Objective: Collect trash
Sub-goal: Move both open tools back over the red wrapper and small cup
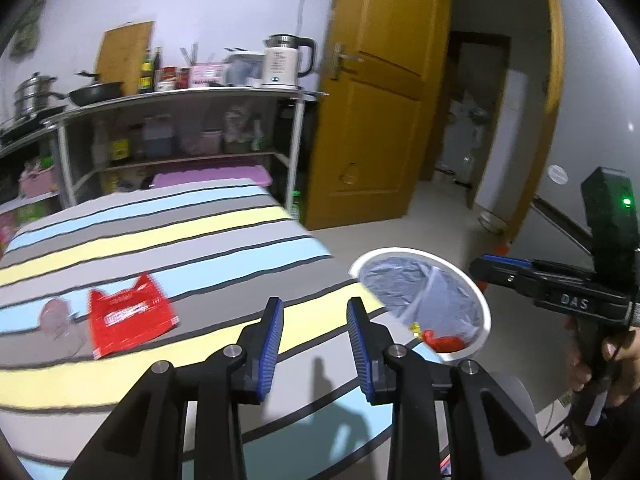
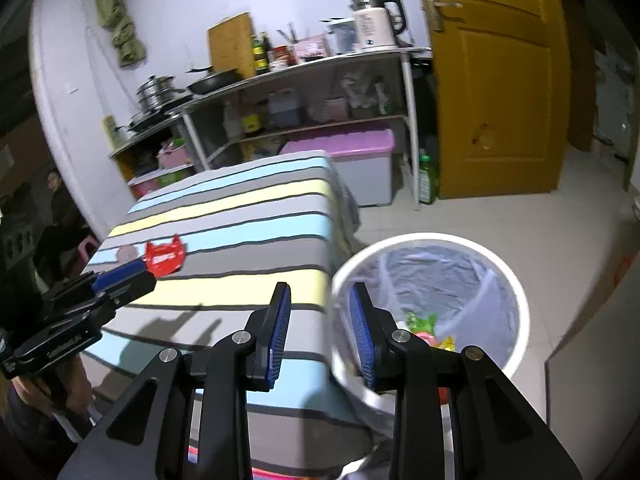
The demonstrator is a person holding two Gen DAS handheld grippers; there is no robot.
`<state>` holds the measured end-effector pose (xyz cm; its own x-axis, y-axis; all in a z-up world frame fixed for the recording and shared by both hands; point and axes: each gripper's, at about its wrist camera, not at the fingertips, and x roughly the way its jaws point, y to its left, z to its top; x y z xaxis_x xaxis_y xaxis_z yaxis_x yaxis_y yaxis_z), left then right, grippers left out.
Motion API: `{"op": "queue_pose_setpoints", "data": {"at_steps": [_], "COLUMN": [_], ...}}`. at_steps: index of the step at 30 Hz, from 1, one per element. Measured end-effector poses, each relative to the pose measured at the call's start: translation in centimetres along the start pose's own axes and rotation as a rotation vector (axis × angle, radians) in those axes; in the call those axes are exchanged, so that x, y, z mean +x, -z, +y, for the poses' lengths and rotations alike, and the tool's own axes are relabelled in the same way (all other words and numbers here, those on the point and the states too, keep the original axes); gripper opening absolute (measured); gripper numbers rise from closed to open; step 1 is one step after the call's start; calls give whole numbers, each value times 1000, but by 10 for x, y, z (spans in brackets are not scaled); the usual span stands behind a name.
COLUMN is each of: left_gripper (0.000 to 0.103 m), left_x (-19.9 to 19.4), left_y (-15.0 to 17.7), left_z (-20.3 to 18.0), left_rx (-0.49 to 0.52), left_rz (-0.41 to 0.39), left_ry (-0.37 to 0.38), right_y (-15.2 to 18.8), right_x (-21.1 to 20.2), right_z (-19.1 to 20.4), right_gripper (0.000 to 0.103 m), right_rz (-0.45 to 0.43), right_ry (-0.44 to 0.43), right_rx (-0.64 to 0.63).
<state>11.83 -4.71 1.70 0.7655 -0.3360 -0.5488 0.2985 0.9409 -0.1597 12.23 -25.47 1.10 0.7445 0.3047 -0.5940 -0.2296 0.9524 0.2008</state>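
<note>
A blurred clear wrapper point(image 1: 60, 320) lies beside the red packet point(image 1: 128, 316).

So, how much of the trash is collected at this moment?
Done: several wrappers already lie in the white bin. In hand: nothing; the left gripper and right gripper are both open and empty. Left: the red wrapper and a clear plastic piece on the striped table.

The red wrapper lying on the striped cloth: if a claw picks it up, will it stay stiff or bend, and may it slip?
The red wrapper looks thin, flat and torn at its top edge, so it will probably flop and crumple when lifted. Its surface seems glossy, so it may slide on the striped cloth if pushed. It appears empty, so it is probably very light.
</note>
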Motion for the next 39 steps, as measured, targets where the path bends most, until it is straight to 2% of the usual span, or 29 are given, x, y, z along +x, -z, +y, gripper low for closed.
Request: {"op": "queue_pose_setpoints", "data": {"at_steps": [6, 14, 31, 35, 39], "left_gripper": [32, 32, 33, 41, 43], "left_x": [-27, -50, -62, -59, -55], "left_y": [9, 16, 22, 22, 24], "left_z": [25, 52, 110, 131, 155], "left_rx": [-50, -97, -180, -210, -246], "left_rz": [-14, -21, -14, -9, 2], "left_ry": [-60, -136, -265, -307, -352], "right_y": [0, 1, -6, -7, -11], "right_x": [6, 17, 54, 67, 83], "right_z": [34, 66, 106, 113, 124], "right_gripper": [36, 37, 37, 37, 38], "right_rz": [9, 21, 64, 80, 100], "right_ry": [-52, -99, -177, -199, -223], "right_rx": [-54, -108, -167, -176, -191]}}
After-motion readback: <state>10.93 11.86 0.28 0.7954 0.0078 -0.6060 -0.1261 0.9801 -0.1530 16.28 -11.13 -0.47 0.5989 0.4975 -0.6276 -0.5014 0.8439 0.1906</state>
